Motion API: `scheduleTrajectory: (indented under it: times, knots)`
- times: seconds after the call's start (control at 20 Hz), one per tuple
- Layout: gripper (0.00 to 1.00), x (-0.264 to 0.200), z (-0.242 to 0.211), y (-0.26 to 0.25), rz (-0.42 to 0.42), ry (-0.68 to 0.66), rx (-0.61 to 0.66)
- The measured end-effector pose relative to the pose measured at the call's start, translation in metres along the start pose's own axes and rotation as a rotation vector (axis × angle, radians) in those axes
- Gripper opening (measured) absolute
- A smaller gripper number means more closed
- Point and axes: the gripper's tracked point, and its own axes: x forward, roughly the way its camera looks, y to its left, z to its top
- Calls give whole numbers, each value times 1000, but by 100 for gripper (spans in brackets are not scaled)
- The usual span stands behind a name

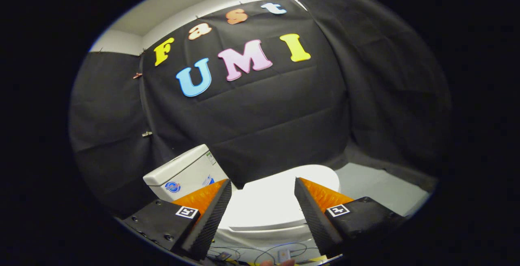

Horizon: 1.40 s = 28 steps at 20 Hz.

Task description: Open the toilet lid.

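A white toilet stands below and ahead of me, its lid (272, 201) lying flat and closed over the bowl. Its white tank (183, 172) rises behind the lid, to the left of my left finger. My gripper (263, 187) hovers above the lid with its fingers spread wide apart and nothing between them. The lid shows in the gap between the two fingers and runs on beyond the right fingertip. I see no contact between the fingers and the lid.
Black cloth walls close in behind and on both sides of the toilet. A pale grey floor (378, 184) shows to the right of the bowl. Thin cables (260, 254) and a small device lie just under the fingers, beside a fingertip of a person's hand.
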Motion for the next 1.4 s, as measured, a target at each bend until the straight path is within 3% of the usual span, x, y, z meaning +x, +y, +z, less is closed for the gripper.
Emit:
scheduleTrajectory:
  times: [0.4,0.65,0.8,1.1,1.25,1.3,1.35,1.4]
  knots:
    - [99,28,-67,-124,-77,237,333]
    - [99,45,-121,-154,-94,397,539]
    - [99,53,-159,-169,-127,478,569]
    - [93,72,-193,-186,-132,577,652]
    - [68,81,-197,-187,-117,573,687]
    - [68,84,-196,-187,-120,564,702]
    - [46,88,-196,-182,-107,558,725]
    - [46,91,-199,-178,-100,575,735]
